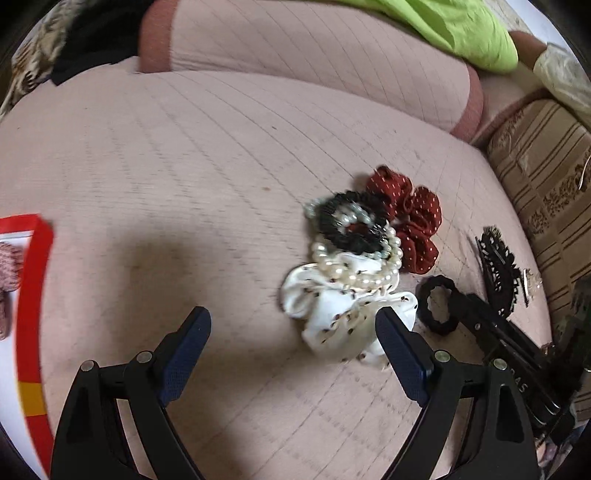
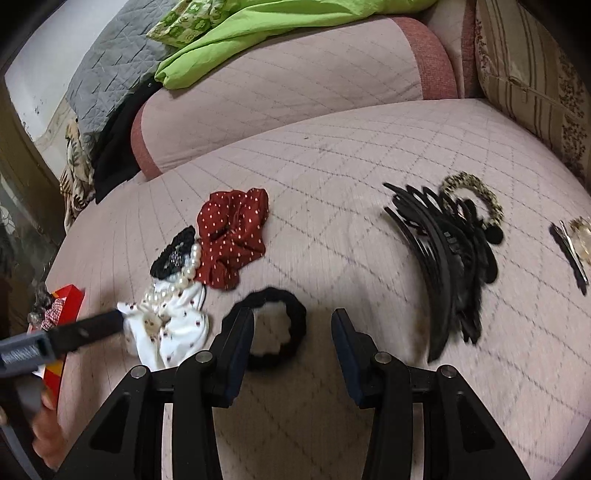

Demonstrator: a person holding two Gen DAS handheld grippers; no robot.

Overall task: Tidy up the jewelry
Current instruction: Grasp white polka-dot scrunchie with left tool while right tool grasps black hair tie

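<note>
Your left gripper [image 1: 293, 334] is hovering, jaws released, beside the white scrunchie [image 1: 332, 314] (pearls [image 1: 354, 266] on top). Your right gripper [image 2: 291, 328], jaws released, is straddling the black hair tie [image 2: 275, 325].

A pink quilted sofa seat [image 2: 332, 155] with stitched diamond lines filled most of both views. Behind it rose a back cushion [image 2: 280, 85] in the same fabric, edged with a darker rose band [image 2: 432, 48]. A lime-green cloth [image 2: 258, 26] lay draped over the cushion top, next to a grey quilted blanket [image 2: 110, 62] and a black garment [image 2: 114, 147]. A beige striped pillow [image 2: 535, 74] leaned at the seat's right end. A pale wall [image 2: 33, 70] showed at far left. Light was soft and dim.
</note>
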